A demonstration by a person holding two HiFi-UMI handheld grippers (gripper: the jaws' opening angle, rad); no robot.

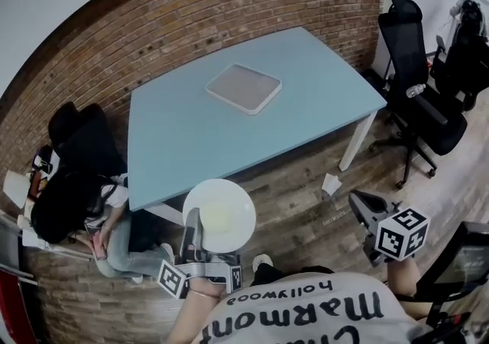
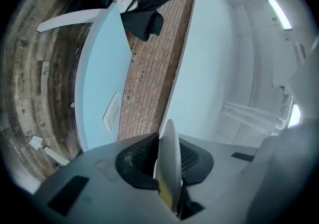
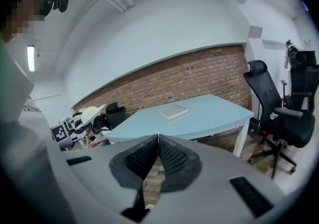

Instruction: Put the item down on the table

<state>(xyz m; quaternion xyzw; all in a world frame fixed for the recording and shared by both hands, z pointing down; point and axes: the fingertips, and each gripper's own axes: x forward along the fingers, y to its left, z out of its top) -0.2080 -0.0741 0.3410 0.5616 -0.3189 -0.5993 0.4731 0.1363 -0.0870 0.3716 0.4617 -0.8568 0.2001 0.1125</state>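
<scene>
A round white plate (image 1: 220,215) hangs level over the floor just off the near edge of the light blue table (image 1: 183,144). My left gripper (image 1: 194,234) is shut on the plate's near rim. In the left gripper view the plate (image 2: 169,161) stands edge-on between the jaws, with the table (image 2: 99,83) beyond it. My right gripper (image 1: 365,211) is held low at the right, away from the table. Its jaws (image 3: 158,149) are shut with nothing between them.
A flat white square tray (image 1: 244,88) lies near the table's middle. A seated person (image 1: 72,197) is by the table's left corner. Black office chairs (image 1: 416,82) stand to the right. A scrap of paper (image 1: 330,183) lies on the wooden floor.
</scene>
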